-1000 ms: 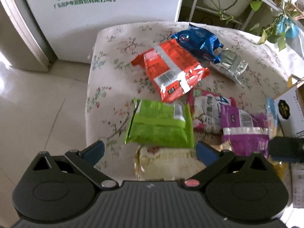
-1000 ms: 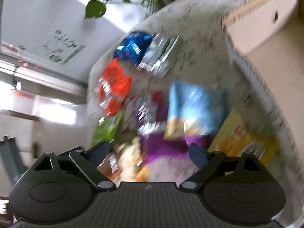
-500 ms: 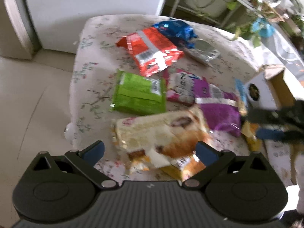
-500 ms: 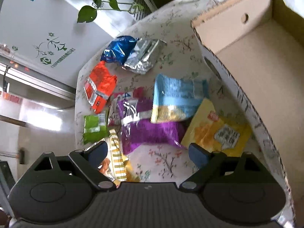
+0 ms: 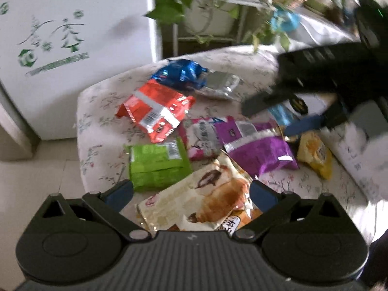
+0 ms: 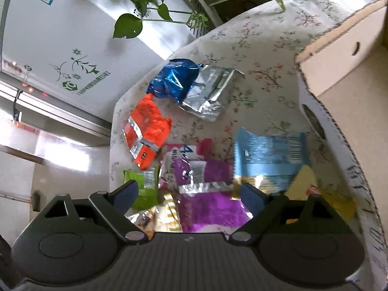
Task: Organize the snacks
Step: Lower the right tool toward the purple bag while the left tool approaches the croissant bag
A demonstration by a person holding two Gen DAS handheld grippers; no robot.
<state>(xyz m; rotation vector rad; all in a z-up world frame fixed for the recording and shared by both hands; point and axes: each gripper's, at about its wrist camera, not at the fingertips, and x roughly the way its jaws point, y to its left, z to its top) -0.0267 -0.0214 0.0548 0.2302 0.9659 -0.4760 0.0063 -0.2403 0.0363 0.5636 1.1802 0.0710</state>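
The left gripper (image 5: pixel 190 191) has its jaws spread wide, holding nothing, above the near end of a cream bread packet printed with a croissant (image 5: pixel 201 198); half a second ago that packet lay further ahead of the fingers. Beside it lies a lime-green foil packet (image 5: pixel 157 163), and beyond that a red-orange foil bag (image 5: pixel 157 111), a dark blue foil bag (image 5: pixel 180 72) and a silver foil pouch (image 5: pixel 222 83), all flat on the floral tablecloth (image 5: pixel 101 118).

The right gripper (image 6: pixel 189 194) is likewise released, empty, and has come down closer over a shiny purple snack bag (image 6: pixel 211 206) than half a second before. A light blue bag with a barcode (image 6: pixel 269 157) overlaps a yellow packet (image 6: pixel 312 184), just beside the wall of the open cardboard box (image 6: pixel 339 131) at the cloth's right edge. A pink-and-white packet (image 6: pixel 177 155) sits partly under the purple one. From the left camera the right gripper (image 5: pixel 281 114) now reaches in over the blue bag, where earlier it was lower at the frame's edge.

Behind stand a white refrigerator with green lettering (image 5: pixel 60 43) and trailing green plants (image 6: pixel 145 4).
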